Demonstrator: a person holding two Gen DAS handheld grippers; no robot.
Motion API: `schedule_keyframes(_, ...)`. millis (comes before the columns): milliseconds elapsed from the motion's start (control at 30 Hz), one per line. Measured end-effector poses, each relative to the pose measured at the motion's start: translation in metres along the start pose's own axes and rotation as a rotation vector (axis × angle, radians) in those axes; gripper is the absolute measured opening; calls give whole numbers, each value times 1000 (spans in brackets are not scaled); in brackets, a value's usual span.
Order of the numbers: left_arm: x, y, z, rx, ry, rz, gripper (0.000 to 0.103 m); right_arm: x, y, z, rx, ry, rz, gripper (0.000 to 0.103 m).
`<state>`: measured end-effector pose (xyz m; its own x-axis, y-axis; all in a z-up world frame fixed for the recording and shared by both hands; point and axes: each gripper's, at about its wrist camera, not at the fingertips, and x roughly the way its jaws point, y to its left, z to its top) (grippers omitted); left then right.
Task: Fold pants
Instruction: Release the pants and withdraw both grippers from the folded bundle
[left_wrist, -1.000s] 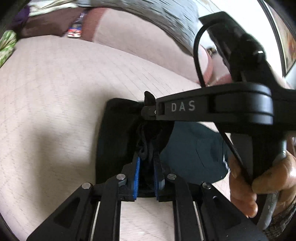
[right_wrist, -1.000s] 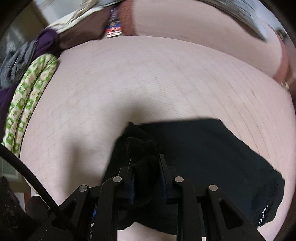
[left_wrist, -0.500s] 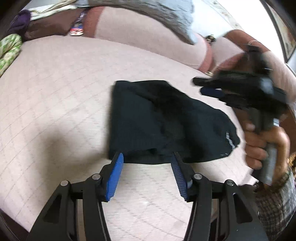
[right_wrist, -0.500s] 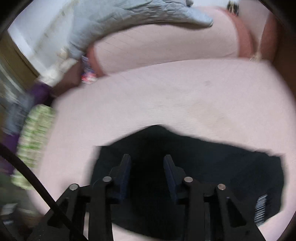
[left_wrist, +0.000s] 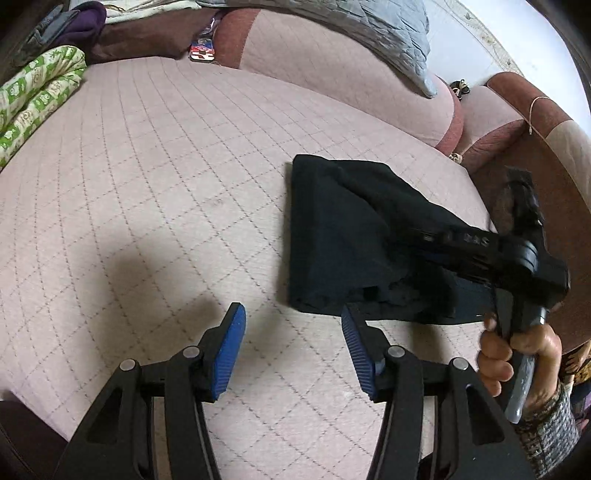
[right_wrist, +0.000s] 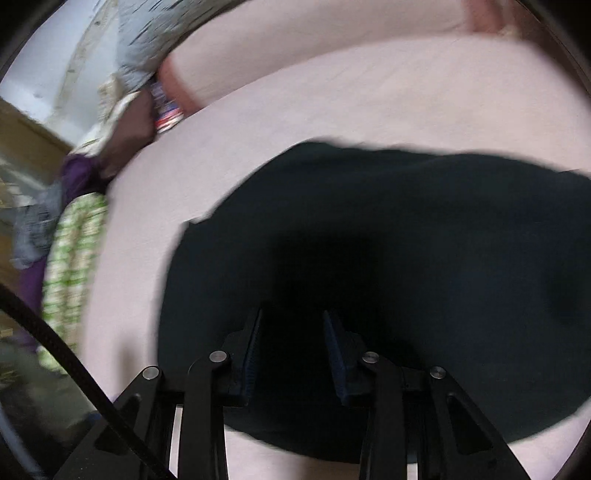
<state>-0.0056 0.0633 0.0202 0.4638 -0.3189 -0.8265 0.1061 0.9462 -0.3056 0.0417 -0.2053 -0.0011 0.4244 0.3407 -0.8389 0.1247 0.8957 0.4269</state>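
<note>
The black pants (left_wrist: 343, 236) lie folded in a compact bundle on the pink quilted bed (left_wrist: 147, 184). My left gripper (left_wrist: 293, 328) is open and empty, just in front of the bundle's near edge. My right gripper (right_wrist: 291, 332) is open and empty, low over the pants (right_wrist: 406, 240), which fill most of the blurred right wrist view. In the left wrist view the right gripper's body (left_wrist: 498, 251) reaches over the right side of the bundle, held by a hand (left_wrist: 517, 347).
A green patterned cloth (left_wrist: 37, 99) and purple clothing (left_wrist: 81, 22) lie at the bed's far left. A grey quilted pillow (left_wrist: 369, 33) rests on the pink and red headboard cushions (left_wrist: 332, 74). A brown wooden surface (left_wrist: 554, 206) lies at the right.
Both grippers let go of the pants and opened. My left gripper pulled back and to the left of the bundle. My right gripper swung over the pants and came down close to them.
</note>
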Motion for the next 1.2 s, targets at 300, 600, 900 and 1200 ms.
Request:
schedule_keyframes(300,14,-13,4,-8,23,100,57,-34,19,-1,-73,-84,174,49)
schedule_keyframes(600,-12,-37,-6,114,-89,283,68,-28,-6,-45,-142,-93,31,51)
schedule_keyframes(900,-18,-63,-14,228,-119,289,68,-88,-36,-55,-45,-263,19,60)
schedule_keyframes(1200,-14,-64,-18,251,-107,300,68,-80,-38,-60,-63,-240,-22,61)
